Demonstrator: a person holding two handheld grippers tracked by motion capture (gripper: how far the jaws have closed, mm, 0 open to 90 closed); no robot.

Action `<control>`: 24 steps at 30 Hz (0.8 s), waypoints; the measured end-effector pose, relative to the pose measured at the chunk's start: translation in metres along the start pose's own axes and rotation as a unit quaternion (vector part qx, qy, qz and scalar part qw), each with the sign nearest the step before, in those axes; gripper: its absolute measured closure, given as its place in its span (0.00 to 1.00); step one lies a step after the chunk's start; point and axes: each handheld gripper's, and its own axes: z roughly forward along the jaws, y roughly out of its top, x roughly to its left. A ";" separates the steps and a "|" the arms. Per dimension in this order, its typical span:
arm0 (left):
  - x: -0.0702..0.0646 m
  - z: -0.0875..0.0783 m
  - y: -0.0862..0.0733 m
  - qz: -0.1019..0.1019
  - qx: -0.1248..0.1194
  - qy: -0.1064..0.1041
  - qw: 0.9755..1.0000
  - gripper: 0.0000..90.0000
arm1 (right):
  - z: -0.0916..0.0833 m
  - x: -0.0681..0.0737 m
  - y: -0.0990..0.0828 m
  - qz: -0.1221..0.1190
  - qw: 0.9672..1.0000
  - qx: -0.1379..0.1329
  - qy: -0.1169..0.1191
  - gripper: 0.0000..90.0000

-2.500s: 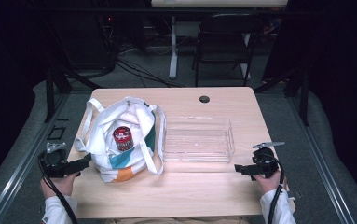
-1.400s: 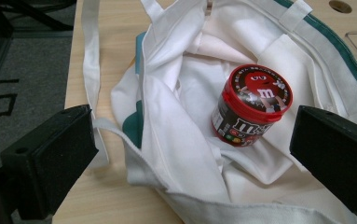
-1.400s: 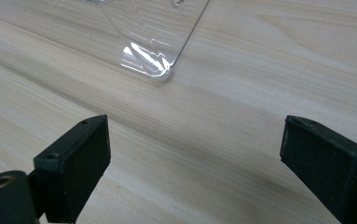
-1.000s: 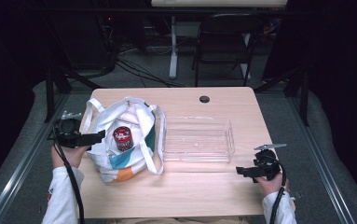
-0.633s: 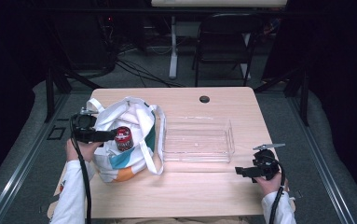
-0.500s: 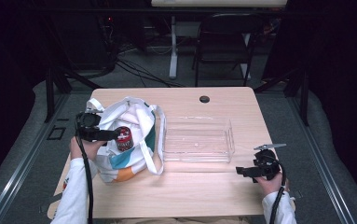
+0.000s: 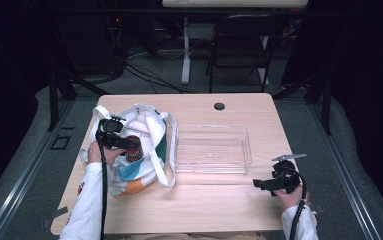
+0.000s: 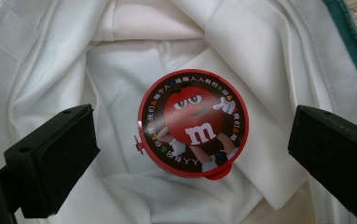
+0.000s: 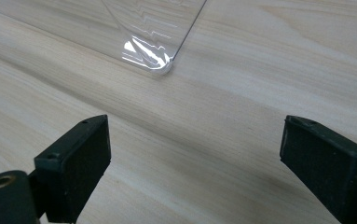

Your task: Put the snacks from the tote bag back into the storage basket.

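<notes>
The red round-lidded tub (image 8: 193, 123) sits upright in the white cloth bag (image 8: 260, 70), between the left gripper (image 8: 192, 154)'s jaws, which stand wide apart, touching nothing. Its glossy lid bears a cartoon face; soft folds crease around it. The right gripper (image 9: 199, 172), jaws likewise spread and empty, hovers over the pale wood-grain table (image 9: 241, 112); beyond its jaws lies a rounded corner of the clear plastic tray (image 9: 153, 56). Behind the table, a dark chair (image 7: 241, 50) and floor cables.
</notes>
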 end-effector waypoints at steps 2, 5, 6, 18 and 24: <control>0.001 0.001 0.002 0.000 0.006 0.001 1.000 0.02 | 0.000 0.000 0.000 0.000 1.000 0.000 0.000 0.09; 0.003 0.003 0.007 0.004 0.017 -0.001 1.000 0.02 | 0.000 0.000 0.000 0.000 1.000 0.001 0.000 0.09; 0.003 0.003 0.008 0.009 0.022 0.001 1.000 0.02 | 0.000 0.000 0.000 0.000 1.000 0.000 0.000 0.09; 0.004 0.022 0.018 0.016 0.070 0.001 0.997 0.05 | 0.000 -0.001 0.000 0.001 1.000 -0.001 0.000 0.09; 0.002 0.030 0.020 0.024 0.087 0.004 0.996 0.09 | 0.000 0.000 0.000 0.000 1.000 0.001 0.001 0.09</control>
